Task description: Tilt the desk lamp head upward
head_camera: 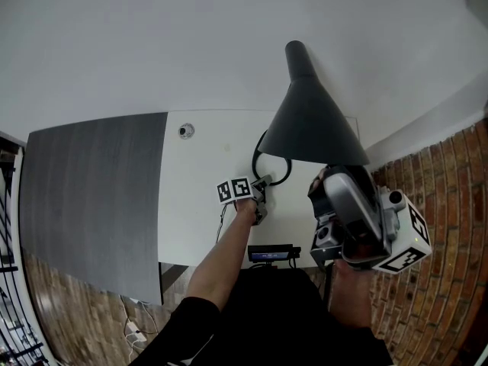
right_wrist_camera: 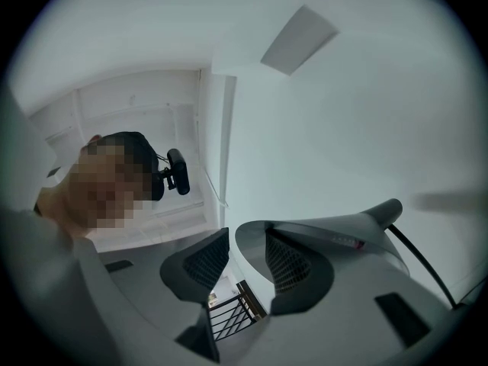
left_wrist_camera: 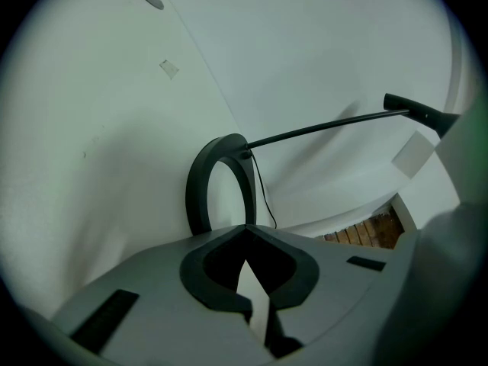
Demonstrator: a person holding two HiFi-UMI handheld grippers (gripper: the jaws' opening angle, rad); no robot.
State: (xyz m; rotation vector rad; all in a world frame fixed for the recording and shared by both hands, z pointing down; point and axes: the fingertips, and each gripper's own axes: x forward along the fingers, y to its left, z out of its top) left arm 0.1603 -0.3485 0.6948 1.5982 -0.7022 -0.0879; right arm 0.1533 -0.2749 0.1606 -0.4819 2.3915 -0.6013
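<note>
The right claw (right_wrist_camera: 245,244) is clamped on the rim of the lamp head (right_wrist_camera: 335,236). The shade's thin wall stands between the two pads, close against both. It grips at the shade's near right edge, and white wall and ceiling lie beyond the jaws.

The left claw (left_wrist_camera: 244,231) has its jaws together with nothing between them. Its tips are right at the near edge of the ring base (left_wrist_camera: 200,197); whether they press on it I cannot tell. From the ring's top a thin stem (left_wrist_camera: 320,128) runs off to the right.

The lamp head is a dark grey cone, with its narrow neck toward the wall and its wide mouth toward the person. It hangs above the right rear part of the white tabletop (head_camera: 202,227). Left of the ring the white surface runs wide to a dark panel (head_camera: 91,197). To the right the tabletop's edge meets brickwork (head_camera: 450,197).

There is one lamp, with one head, one ring and one stem, and there are two claws.
</note>
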